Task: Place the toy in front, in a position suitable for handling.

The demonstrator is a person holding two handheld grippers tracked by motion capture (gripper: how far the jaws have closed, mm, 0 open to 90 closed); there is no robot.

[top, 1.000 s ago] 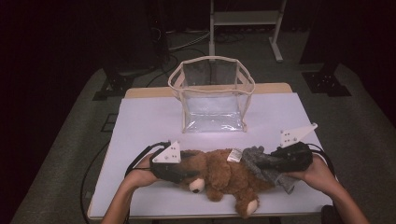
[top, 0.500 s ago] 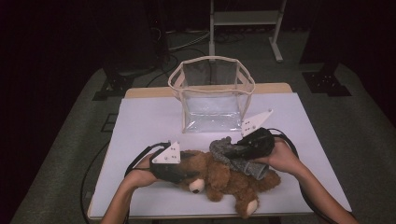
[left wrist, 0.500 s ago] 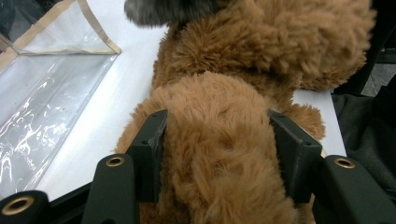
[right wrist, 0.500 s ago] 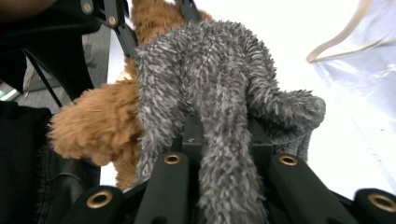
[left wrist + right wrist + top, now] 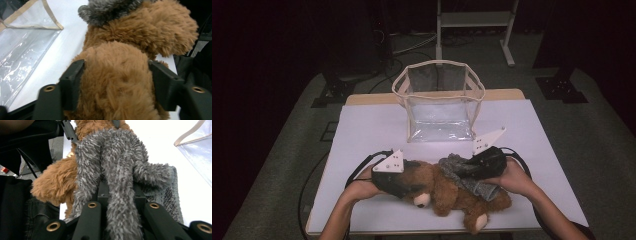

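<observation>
A brown teddy bear (image 5: 447,192) lies on its side near the table's front edge. My left gripper (image 5: 419,182) reaches in from the left, and its jaws stand on either side of a bulge of the bear's fur (image 5: 117,100). Those jaws have just been opening, and the fur still fills the gap and touches both. My right gripper (image 5: 462,172) comes in from the right, shut on a fuzzy grey garment (image 5: 479,187). The garment (image 5: 117,162) drapes from the jaws across the bear (image 5: 55,185).
A clear plastic bag with a beige rim (image 5: 439,107) stands open behind the bear, at the middle of the white table (image 5: 372,125). Its side shows in the left gripper view (image 5: 22,45) and its corner in the right gripper view (image 5: 200,147). Cables trail from both grippers.
My right gripper has carried the grey garment leftward from the bear's right side onto its body. The left hand has stayed in place on the bear.
</observation>
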